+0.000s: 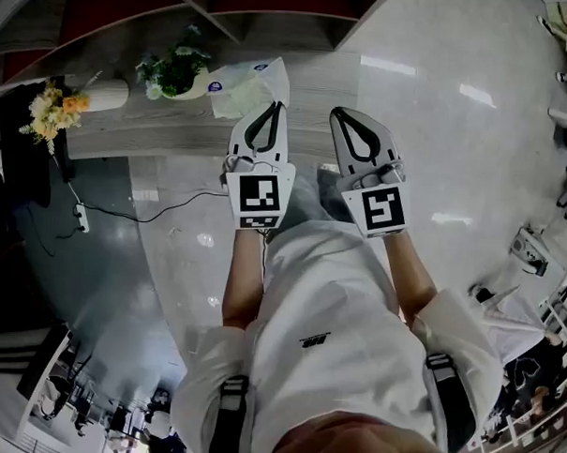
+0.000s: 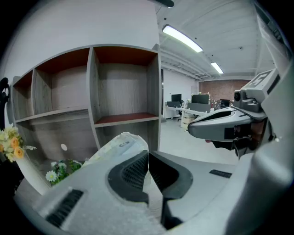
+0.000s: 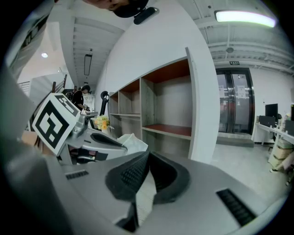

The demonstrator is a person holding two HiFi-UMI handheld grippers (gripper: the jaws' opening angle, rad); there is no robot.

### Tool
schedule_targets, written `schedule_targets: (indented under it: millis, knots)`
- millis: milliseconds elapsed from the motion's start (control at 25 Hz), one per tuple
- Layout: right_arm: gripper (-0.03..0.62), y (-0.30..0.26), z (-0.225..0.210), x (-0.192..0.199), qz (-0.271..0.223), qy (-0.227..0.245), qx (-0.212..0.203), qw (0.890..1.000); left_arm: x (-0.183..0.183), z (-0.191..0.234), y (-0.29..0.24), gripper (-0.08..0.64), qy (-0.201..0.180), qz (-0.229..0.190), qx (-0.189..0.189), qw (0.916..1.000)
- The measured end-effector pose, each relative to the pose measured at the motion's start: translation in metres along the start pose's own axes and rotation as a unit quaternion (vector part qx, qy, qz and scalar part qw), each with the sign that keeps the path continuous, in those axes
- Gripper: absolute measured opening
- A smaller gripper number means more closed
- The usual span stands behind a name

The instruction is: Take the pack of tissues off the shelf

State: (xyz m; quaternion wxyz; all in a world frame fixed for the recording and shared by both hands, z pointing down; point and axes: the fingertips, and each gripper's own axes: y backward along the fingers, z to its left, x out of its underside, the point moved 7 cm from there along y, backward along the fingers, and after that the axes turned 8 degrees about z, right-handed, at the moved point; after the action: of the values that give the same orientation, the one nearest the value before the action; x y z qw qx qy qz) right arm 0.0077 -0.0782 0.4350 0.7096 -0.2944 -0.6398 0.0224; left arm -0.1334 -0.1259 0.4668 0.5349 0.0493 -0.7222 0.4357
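Note:
The pack of tissues [image 1: 243, 86], white and pale green with a small blue oval label, lies on the wood-grain bottom ledge of the shelf [image 1: 157, 121]. My left gripper [image 1: 267, 109] is shut and empty, its tip just short of the pack's near edge. In the left gripper view the pack [image 2: 117, 143] shows right behind the closed jaws of the left gripper [image 2: 148, 155]. My right gripper [image 1: 349, 119] is held beside it to the right, also shut on nothing. From the right gripper view the pack [image 3: 133, 141] lies left of the right gripper [image 3: 148, 157].
A small pot of white flowers [image 1: 173, 71] stands just left of the pack, yellow-orange flowers [image 1: 56, 108] farther left. The upper shelf compartments [image 2: 124, 87] hold nothing. A power strip and cable [image 1: 82, 220] lie on the glossy floor. Office desks [image 2: 193, 108] stand at the back.

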Motion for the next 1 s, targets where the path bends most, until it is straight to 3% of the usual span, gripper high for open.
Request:
schedule_targets:
  millis: [1000]
  knots:
    - [0.026, -0.020, 0.012, 0.083, 0.058, -0.020, -0.011, 0.998, 0.085, -0.018, -0.049, 0.032, 0.028, 0.053, 0.022, 0.9980]
